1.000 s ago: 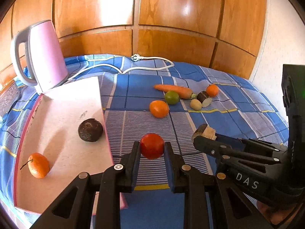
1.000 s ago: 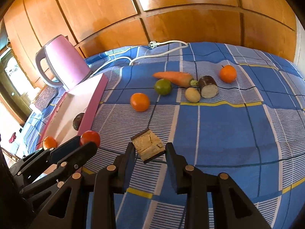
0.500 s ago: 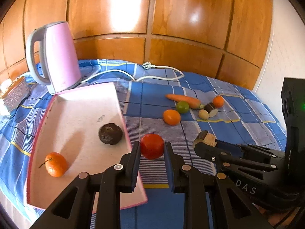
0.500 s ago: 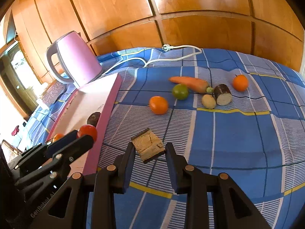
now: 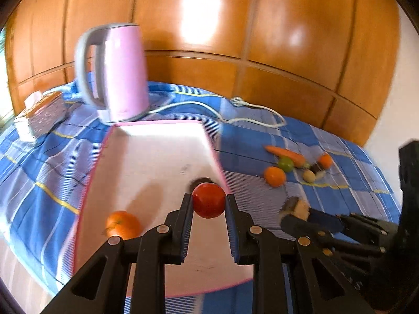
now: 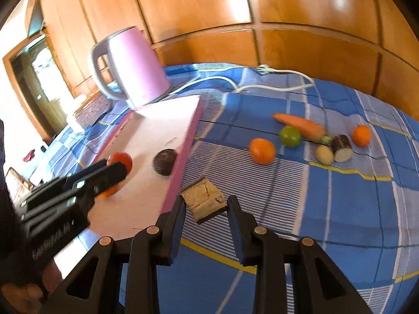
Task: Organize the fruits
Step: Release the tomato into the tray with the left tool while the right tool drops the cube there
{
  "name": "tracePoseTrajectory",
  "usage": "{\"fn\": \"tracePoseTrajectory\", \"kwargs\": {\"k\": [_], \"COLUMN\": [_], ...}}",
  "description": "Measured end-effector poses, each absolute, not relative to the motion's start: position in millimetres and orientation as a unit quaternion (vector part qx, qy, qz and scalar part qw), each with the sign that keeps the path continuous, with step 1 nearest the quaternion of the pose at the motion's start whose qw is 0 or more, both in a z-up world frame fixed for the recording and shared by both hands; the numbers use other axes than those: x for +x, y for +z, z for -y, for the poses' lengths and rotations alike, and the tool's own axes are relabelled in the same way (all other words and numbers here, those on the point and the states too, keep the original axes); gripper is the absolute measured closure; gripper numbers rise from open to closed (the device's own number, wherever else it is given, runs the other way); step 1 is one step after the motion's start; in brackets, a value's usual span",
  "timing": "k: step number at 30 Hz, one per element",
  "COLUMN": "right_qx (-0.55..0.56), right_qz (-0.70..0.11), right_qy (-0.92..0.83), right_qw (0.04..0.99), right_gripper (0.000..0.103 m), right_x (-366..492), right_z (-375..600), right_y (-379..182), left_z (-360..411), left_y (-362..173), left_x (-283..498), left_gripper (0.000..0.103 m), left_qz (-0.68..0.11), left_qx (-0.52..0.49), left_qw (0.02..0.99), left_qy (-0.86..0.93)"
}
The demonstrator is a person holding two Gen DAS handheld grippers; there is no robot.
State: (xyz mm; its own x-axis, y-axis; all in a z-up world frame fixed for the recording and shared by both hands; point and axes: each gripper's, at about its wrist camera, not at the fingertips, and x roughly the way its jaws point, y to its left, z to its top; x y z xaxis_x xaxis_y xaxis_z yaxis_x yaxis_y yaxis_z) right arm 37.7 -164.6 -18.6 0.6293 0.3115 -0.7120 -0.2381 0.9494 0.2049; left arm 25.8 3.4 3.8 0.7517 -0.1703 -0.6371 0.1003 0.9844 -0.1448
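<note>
My left gripper [image 5: 209, 201] is shut on a red tomato [image 5: 209, 200] and hangs over the pink-rimmed tray [image 5: 146, 162]. On the tray lie a mandarin [image 5: 123, 223] and a dark round fruit [image 6: 165, 161], which the tomato mostly hides in the left wrist view. My right gripper [image 6: 205, 205] is shut on a brown, dark-skinned cut piece [image 6: 203, 201], just right of the tray's edge [image 6: 180, 167]. On the blue cloth further right lie an orange [image 6: 262, 150], a green lime [image 6: 290, 136], a carrot [image 6: 298, 125], a small yellowish fruit [image 6: 324, 155], another cut dark piece [image 6: 341, 144] and a mandarin [image 6: 362, 135].
A pink kettle [image 5: 115, 73] stands behind the tray, its white cord [image 6: 262, 83] trailing across the cloth. A patterned box [image 5: 43, 110] sits at the far left. Wooden panels [image 5: 235, 26] close off the back. A hand [image 6: 18, 295] shows at the lower left of the right wrist view.
Both grippers have moved left with their loads. The tomato, earlier over the cloth right of the tray, is now above the tray, and the right gripper's piece has come up to the tray's edge.
</note>
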Motion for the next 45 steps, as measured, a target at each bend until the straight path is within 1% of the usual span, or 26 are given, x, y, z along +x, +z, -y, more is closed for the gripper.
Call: {"fn": "tracePoseTrajectory", "kwargs": {"k": [8, 16, 17, 18, 19, 20, 22, 23, 32, 45], "right_qx": [-0.002, -0.033, -0.035, -0.037, -0.038, -0.038, -0.040, -0.040, -0.006, 0.062], "right_qz": [-0.398, -0.399, -0.400, -0.402, -0.403, -0.402, -0.398, -0.398, -0.410, -0.419], "right_qy": [0.201, 0.212, 0.210, 0.208, 0.209, 0.210, 0.207, 0.206, 0.162, 0.065], "right_qw": [0.895, 0.892, 0.891, 0.891, 0.890, 0.890, 0.893, 0.893, 0.898, 0.903], "right_gripper": [0.071, 0.070, 0.070, 0.070, 0.069, 0.069, 0.063, 0.063, 0.063, 0.063], "right_x": [42, 57, 59, 62, 64, 64, 63, 63, 57, 48], "right_z": [117, 80, 78, 74, 70, 68, 65, 64, 89, 172], "right_y": [-12, -17, -18, -19, -21, -21, -20, -20, -26, -36], "left_z": [-51, -78, -81, -82, -85, -87, -89, -90, -72, -35], "left_y": [2, -5, -7, -9, -11, -13, -16, -18, -18, -12], "left_x": [42, 55, 55, 55, 54, 53, 51, 50, 38, 35], "left_gripper": [0.079, 0.077, 0.074, 0.066, 0.063, 0.061, 0.061, 0.061, 0.061, 0.061], "left_qz": [-0.343, -0.352, -0.354, -0.356, -0.357, -0.358, -0.361, -0.365, -0.367, -0.367], "left_qx": [-0.075, -0.089, -0.091, -0.093, -0.096, -0.100, -0.102, -0.104, -0.092, -0.062], "left_qw": [0.936, 0.931, 0.930, 0.929, 0.928, 0.927, 0.925, 0.924, 0.925, 0.928], "left_qy": [-0.017, 0.022, 0.033, 0.037, 0.041, 0.045, 0.050, 0.051, 0.032, -0.016]}}
